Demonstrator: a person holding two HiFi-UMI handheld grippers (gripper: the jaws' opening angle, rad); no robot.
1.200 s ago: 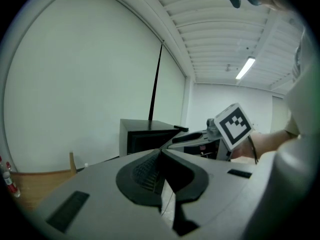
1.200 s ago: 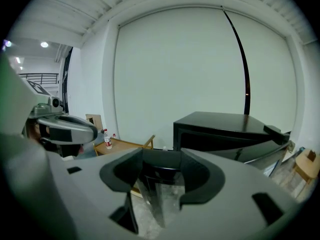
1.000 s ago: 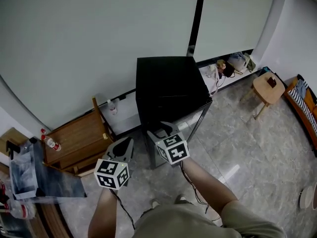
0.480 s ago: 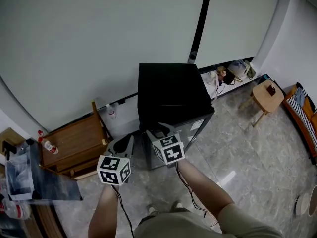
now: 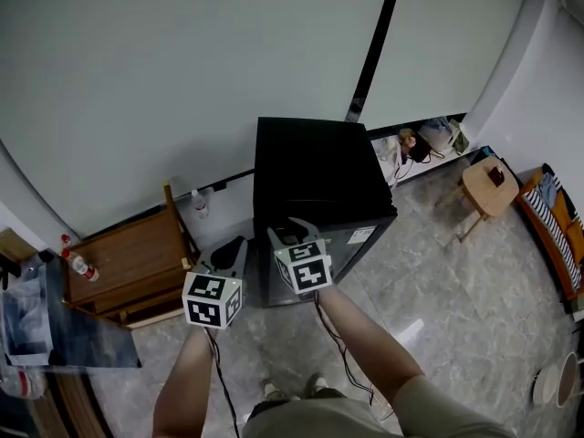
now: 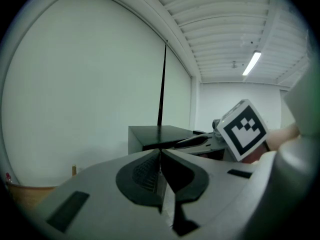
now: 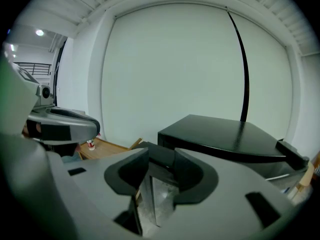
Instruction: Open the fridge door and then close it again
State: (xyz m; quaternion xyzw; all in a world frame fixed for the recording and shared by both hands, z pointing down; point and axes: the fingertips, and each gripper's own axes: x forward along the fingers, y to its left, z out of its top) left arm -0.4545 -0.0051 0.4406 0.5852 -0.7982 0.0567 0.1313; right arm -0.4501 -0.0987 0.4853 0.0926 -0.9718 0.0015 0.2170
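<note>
A: How does the left gripper (image 5: 230, 249) stand?

B: Its jaws are pressed together with nothing between them. The left gripper view shows the pads meeting in one line. It hangs just left of the fridge (image 5: 315, 167), near the front left corner, and touches nothing.

A: And the right gripper (image 5: 294, 231)?

B: It is partly open with a narrow gap, and its jaws have just been closing. It sits over the fridge's front left corner, above the top of the door. In the right gripper view the gap shows a dark edge and the floor (image 5: 429, 272) below. The pads press on nothing that can be made out.

A: Where is the fridge itself?

B: It is low and black, with its back to the wall (image 5: 182, 80). The door faces the person and looks shut.

A: What stands around it?

B: Left of the fridge is a wooden crate (image 5: 128, 263), with a red-capped bottle (image 5: 80, 267) at its far end. A clear bottle (image 5: 196, 203) stands by the wall between the crate and the fridge. Behind the fridge a black strip (image 5: 374, 44) runs up the wall. To the right lie bags (image 5: 429, 140) along the wall, and further right is a round stool (image 5: 484, 188).

A: Is anything in the way?

B: The crate is close on the fridge's left, beside the left gripper. The person's feet (image 5: 315, 386) are in front of the door.
</note>
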